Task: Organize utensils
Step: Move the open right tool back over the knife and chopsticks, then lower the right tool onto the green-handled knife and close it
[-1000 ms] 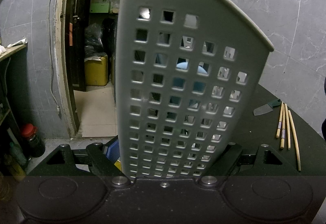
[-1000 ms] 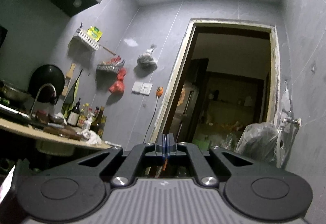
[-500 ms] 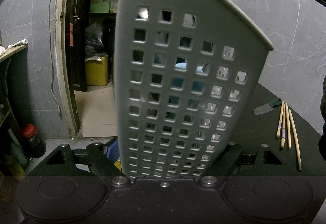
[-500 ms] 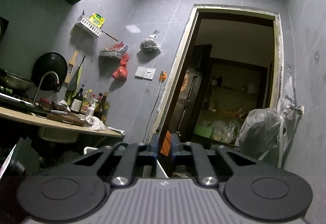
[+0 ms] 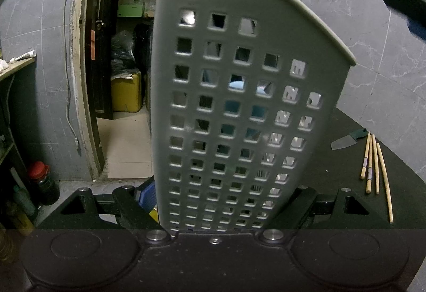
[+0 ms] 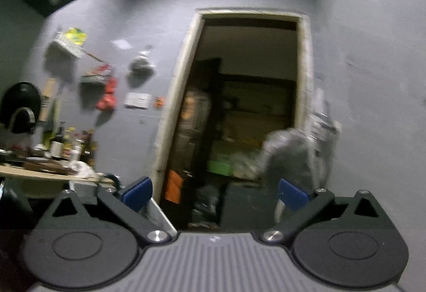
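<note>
The left tool [image 5: 213,201] clamps a tall grey perforated plastic utensil holder [image 5: 239,95], upright. The right tool [image 6: 214,192] has just been opening and stands wide, nothing between its blue pads [image 6: 137,191].

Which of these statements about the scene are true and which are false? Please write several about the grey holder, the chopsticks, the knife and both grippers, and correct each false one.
1. The left gripper is shut on the grey perforated holder. True.
2. The chopsticks already stand inside the holder. False: they lie on the dark table, to the holder's right.
3. A small knife lies beside the chopsticks. True.
4. The right gripper grips a chopstick. False: its jaws have just been opening and stand wide apart, with nothing between them.
</note>
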Available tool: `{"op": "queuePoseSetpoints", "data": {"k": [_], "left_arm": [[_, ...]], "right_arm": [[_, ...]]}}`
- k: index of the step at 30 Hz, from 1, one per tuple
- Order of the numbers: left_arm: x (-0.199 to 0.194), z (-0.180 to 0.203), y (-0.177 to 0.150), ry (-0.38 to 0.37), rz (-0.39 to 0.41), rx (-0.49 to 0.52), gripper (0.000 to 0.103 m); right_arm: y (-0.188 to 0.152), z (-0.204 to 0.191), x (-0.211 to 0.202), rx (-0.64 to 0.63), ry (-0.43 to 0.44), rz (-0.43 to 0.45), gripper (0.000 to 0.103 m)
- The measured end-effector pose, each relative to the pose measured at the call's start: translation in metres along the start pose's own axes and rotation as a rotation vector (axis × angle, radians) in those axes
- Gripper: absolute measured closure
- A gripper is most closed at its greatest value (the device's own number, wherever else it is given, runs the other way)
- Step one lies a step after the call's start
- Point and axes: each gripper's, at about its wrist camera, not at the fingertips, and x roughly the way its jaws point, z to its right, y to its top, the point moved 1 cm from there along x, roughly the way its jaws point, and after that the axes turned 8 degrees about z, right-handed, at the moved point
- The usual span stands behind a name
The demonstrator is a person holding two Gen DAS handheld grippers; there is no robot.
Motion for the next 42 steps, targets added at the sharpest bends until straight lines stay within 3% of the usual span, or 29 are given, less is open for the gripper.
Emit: {"op": "queuePoseSetpoints", "data": {"k": [7,13,16,27,31,42], "left_arm": [[-0.002,0.000,0.000,0.000,0.001,0.000,0.019],[-0.003,0.001,-0.001,0.004,0.000,0.004,0.019],[-0.003,0.002,-0.001,0.008,-0.002,0.008,0.019],[-0.002,0.006,0.000,0.017,-0.004,0.012,0.019],[-0.002,0.006,0.000,0.017,-0.004,0.012,0.019],[-0.002,0.006,0.000,0.016,-0.004,0.011,0.019]], "right_arm": [[-0.031,0.037,-0.031,0.160,-0.156,-0.093,0.000],[-0.071,0.069,-0.048,0.330,-0.265,-0.248,0.000],[-0.085,0.078,-0.056,0.354,-0.299,-0.294,0.000],[-0.106,0.108,-0.061,0.578,-0.349,-0.350,0.000],[-0.113,0.114,-0.057,0.641,-0.372,-0.406,0.000],[-0.120,0.118,-0.048,0.666,-0.398,-0.473,0.000]]}}
